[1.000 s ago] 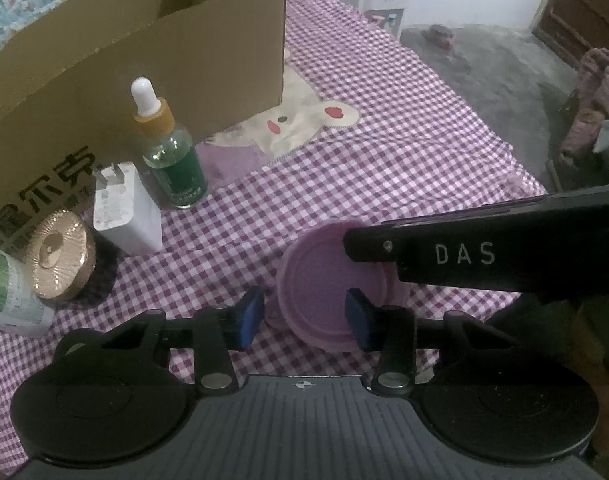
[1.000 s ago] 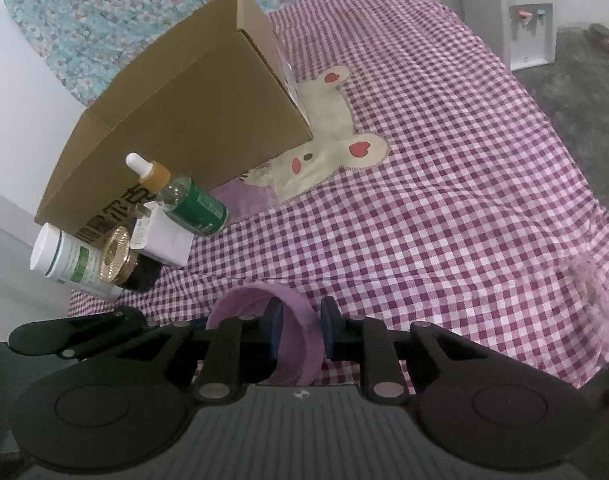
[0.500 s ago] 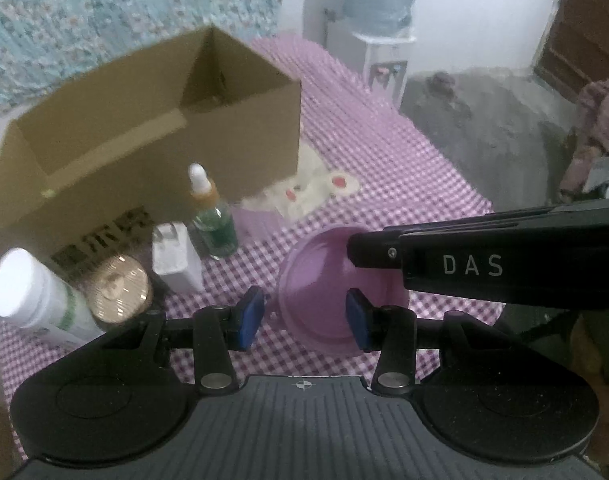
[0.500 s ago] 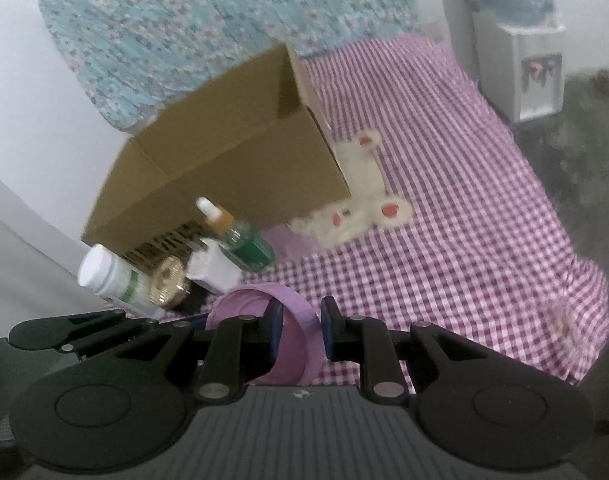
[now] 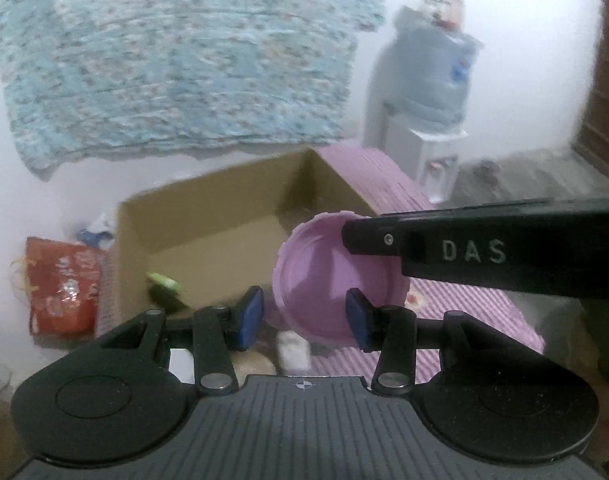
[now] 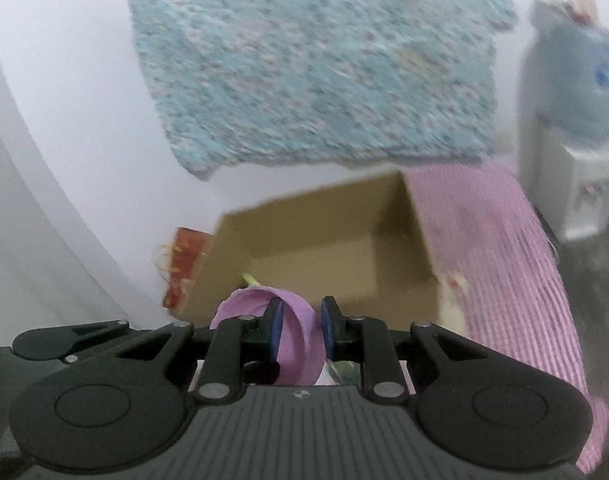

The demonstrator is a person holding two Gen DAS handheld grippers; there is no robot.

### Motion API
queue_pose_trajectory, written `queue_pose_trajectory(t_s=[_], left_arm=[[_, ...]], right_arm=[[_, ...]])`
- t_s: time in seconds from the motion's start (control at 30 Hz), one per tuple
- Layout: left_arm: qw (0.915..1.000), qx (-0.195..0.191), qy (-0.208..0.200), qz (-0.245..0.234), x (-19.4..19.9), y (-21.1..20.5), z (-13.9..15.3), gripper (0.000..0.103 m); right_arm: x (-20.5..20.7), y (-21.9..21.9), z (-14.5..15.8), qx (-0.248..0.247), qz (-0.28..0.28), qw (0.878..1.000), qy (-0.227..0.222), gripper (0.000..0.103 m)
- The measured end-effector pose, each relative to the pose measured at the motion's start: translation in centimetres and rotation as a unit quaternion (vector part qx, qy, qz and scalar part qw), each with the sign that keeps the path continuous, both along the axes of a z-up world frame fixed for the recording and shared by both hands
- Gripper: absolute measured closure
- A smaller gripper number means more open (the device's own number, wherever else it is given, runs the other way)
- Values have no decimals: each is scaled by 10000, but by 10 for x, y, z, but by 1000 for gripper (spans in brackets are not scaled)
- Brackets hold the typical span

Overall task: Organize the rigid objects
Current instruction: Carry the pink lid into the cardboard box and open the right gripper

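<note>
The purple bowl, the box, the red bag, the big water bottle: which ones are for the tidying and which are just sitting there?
For the tidying:
purple bowl, held by the right gripper
open cardboard box
small bottles in front of the box, blurred

Just sitting there:
red bag
water dispenser
blue floral cloth on the wall

wall: white | hanging: blue floral cloth (image 5: 176, 52) | corner: water dispenser (image 5: 424, 120) | floor: grey concrete (image 5: 524, 176)
</note>
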State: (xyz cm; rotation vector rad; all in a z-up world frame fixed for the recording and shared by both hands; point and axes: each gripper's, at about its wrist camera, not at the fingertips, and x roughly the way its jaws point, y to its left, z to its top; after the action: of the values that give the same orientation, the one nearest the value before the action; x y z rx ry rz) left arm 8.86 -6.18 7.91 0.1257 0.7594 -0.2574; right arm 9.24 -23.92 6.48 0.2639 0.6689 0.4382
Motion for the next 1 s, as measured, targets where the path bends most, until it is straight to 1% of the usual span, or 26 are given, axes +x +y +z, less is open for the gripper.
queue_pose_trajectory(t_s=[0.07, 0.13, 0.23, 0.33, 0.4, 0.47, 0.53, 0.6, 0.77, 0.87, 1.0], left_arm=[[9998, -82, 38, 174, 16, 15, 9, 58], [9994, -141, 63, 297, 31, 30, 15, 58], [9985, -186, 186, 471, 56, 51, 20, 58], [9977, -1, 289, 620, 81, 63, 17, 58], [9966, 99, 455, 678, 102, 69, 11, 58], [9942, 88, 748, 763, 129, 78, 0, 58], [9915, 85, 991, 841, 153, 85, -12, 58], [9897, 124, 1144, 850, 170, 88, -22, 58], [9828, 387, 1553, 924, 206, 88, -53, 59], [9807, 585, 1617, 926, 217, 85, -66, 59], [9789, 791, 1628, 945, 226, 81, -76, 57]], right_arm=[[14, 14, 7, 6, 163, 9999, -35, 80], [32, 28, 11, 35, 333, 9994, 24, 80], [67, 48, 12, 75, 586, 9979, 266, 81], [110, 68, 5, 94, 808, 9947, 628, 81], [137, 78, -5, 73, 870, 9921, 906, 81], [167, 88, -19, 75, 930, 9881, 1224, 81], [188, 95, -35, 98, 954, 9842, 1490, 81], [210, 102, -49, 69, 975, 9803, 1718, 81], [255, 111, -88, 63, 1044, 9693, 2225, 82], [276, 111, -107, 105, 1028, 9631, 2484, 82], [293, 116, -128, 171, 1013, 9573, 2702, 82]])
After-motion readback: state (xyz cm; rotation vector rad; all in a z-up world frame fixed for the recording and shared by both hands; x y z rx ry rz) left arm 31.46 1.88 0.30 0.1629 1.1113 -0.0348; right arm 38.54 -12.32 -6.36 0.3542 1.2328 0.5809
